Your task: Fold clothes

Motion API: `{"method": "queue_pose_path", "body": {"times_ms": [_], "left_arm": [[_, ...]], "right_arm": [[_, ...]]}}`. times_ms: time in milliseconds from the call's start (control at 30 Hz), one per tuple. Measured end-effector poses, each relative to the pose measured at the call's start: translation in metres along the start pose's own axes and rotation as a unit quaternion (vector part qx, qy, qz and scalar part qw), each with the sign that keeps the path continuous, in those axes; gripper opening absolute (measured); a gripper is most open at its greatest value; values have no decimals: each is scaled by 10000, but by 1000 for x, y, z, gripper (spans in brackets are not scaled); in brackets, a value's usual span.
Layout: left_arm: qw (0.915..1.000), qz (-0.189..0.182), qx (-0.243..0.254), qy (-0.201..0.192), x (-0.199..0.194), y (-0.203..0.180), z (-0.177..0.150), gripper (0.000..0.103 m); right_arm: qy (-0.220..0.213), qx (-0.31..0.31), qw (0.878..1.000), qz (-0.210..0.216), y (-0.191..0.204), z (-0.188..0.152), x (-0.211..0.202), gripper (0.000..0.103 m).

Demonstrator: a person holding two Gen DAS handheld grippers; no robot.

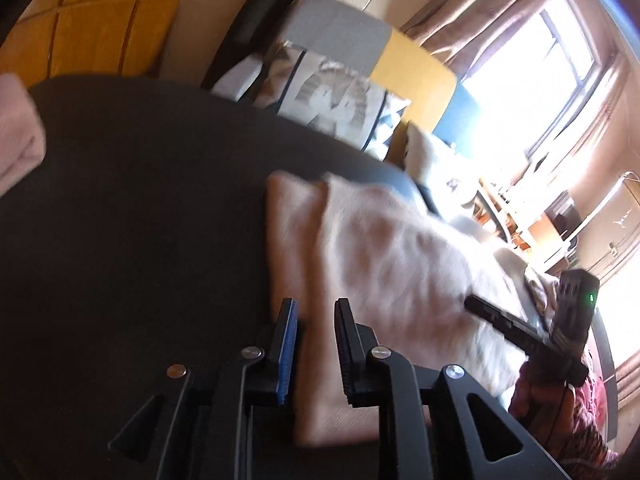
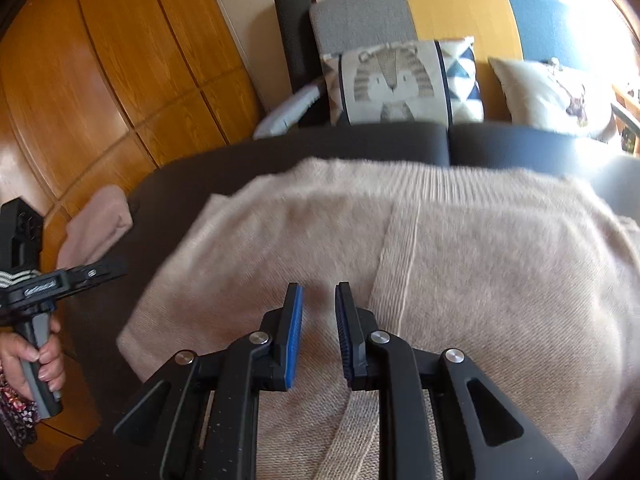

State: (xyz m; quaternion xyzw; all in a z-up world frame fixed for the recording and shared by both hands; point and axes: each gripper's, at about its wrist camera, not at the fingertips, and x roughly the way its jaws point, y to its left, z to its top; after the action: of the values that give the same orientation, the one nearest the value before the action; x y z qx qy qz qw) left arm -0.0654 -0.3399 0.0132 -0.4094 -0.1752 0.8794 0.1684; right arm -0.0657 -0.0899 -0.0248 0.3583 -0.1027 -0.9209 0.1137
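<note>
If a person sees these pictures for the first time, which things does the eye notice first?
First the beige sweater, spread wide over the dark table in the middle. Then the tiger cushion on the sofa behind the table. At the left edge, a hand grips the left hand-held gripper.

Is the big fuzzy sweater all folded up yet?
Partly folded. The beige sweater shows one flap lying over its body, but it covers much of the dark surface.

Tiger cushion (image 2: 394,82), wooden floor (image 2: 100,80)
</note>
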Motion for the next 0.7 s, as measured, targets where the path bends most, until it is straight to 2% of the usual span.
{"method": "queue_pose_path", "body": {"times_ms": [100,233,400,533,567,700], "left_arm": [[9992,34,391,32,24,-33,17,21],[9955,122,923,168,62,-72,35,21],[9886,403,1423,298,111,-109,35,21],[9796,822,1799,357,136,-118,25,21],[9794,777,1850,216,136,-117,20,22],[9819,615,1791,61,132,-107,10,23]], "right_arm": [[-85,-45,9996,-277,-8,11,-8,37],[-7,328,9985,-441,-42,24,-7,37],[321,850,9942,-572,-91,33,4,37],[260,962,9941,-437,-104,27,3,37],[239,984,9941,-398,-107,25,3,37],[1,1238,9922,-131,-118,24,-23,37]]}}
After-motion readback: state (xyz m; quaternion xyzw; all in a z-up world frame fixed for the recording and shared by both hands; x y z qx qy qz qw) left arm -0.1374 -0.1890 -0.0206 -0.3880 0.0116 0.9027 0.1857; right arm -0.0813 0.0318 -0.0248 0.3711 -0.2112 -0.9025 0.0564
